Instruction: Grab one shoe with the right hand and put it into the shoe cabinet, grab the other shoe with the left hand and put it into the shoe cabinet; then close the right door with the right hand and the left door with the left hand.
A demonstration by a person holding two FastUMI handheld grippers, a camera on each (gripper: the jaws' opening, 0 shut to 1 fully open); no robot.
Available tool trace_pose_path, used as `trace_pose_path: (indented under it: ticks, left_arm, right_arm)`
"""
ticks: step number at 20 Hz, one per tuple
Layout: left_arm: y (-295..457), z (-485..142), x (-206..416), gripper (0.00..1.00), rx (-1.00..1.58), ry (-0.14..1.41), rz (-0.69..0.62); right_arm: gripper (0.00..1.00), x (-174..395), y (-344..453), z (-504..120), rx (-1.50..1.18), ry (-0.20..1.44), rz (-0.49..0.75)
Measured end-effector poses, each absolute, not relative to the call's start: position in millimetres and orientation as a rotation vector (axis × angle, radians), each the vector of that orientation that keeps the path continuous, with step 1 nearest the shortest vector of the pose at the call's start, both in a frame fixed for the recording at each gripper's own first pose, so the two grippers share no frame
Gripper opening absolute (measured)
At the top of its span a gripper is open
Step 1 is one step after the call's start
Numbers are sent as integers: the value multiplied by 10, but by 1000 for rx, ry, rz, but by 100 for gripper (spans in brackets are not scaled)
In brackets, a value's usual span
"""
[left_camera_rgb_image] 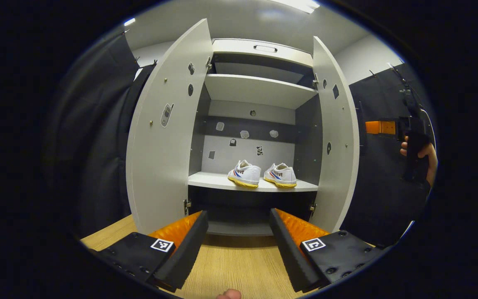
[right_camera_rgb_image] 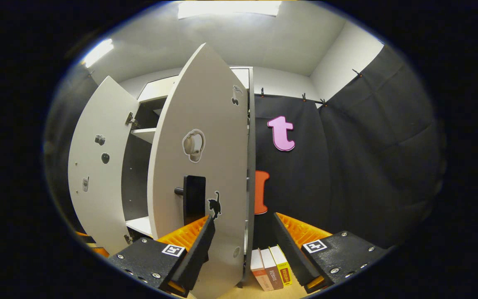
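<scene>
Both shoes (left_camera_rgb_image: 262,174) are shelved; door-closing is in hand. Right gripper (right_camera_rgb_image: 243,245), fingers spread like the left gripper (left_camera_rgb_image: 239,241), must push the right door (right_camera_rgb_image: 197,166).

In the left gripper view, the shoe cabinet (left_camera_rgb_image: 259,89) is seen straight ahead on the wooden floor (left_camera_rgb_image: 230,265), with its left door (left_camera_rgb_image: 164,137) and right door (left_camera_rgb_image: 336,137) swung open to either side. Two shoes are set side by side on the lower shelf (left_camera_rgb_image: 222,181) inside, the left shoe (left_camera_rgb_image: 245,173) just beside the right shoe (left_camera_rgb_image: 281,175). In the right gripper view, three books (right_camera_rgb_image: 270,268) are stood on the floor right of the right door, in front of the cloth wall.
</scene>
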State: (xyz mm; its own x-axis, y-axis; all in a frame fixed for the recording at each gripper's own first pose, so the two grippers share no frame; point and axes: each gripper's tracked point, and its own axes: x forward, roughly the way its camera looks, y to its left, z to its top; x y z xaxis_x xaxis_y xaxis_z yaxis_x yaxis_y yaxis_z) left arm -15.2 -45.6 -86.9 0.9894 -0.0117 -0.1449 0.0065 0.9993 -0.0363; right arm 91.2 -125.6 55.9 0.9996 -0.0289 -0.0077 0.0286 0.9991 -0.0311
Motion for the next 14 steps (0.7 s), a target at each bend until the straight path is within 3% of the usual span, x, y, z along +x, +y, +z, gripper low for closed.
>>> trace_pose_path:
  ticks: [3,4,5,6,7,8,9,10,14]
  left_arm:
    - [-391,-884,-159,95,-37,150,2]
    - [-369,-882,-159,96,-37,150,6]
    - [-351,-882,-159,96,-37,152,9]
    - [-332,-889,-161,96,-37,154,13]
    - [-311,-894,-163,96,-36,155,18]
    - [-292,-893,-167,97,-35,156,23]
    - [-275,-900,-169,99,-34,158,27]
    - [-269,-916,-171,94,-35,161,30]
    - [-255,-922,-177,99,-35,164,33]
  right_arm:
    - [88,1022,-1053,519,-9,10,16]
    - [96,1072,-986,498,1,14,30]
    - [96,1129,-919,476,11,20,46]
    - [89,1173,-854,442,17,28,54]
    - [96,1190,-824,416,16,31,52]
    - [91,1215,-757,402,12,31,62]
    - [91,1238,-695,393,10,32,74]
    - [91,1273,-616,384,10,32,88]
    - [91,1407,-358,315,21,46,139]
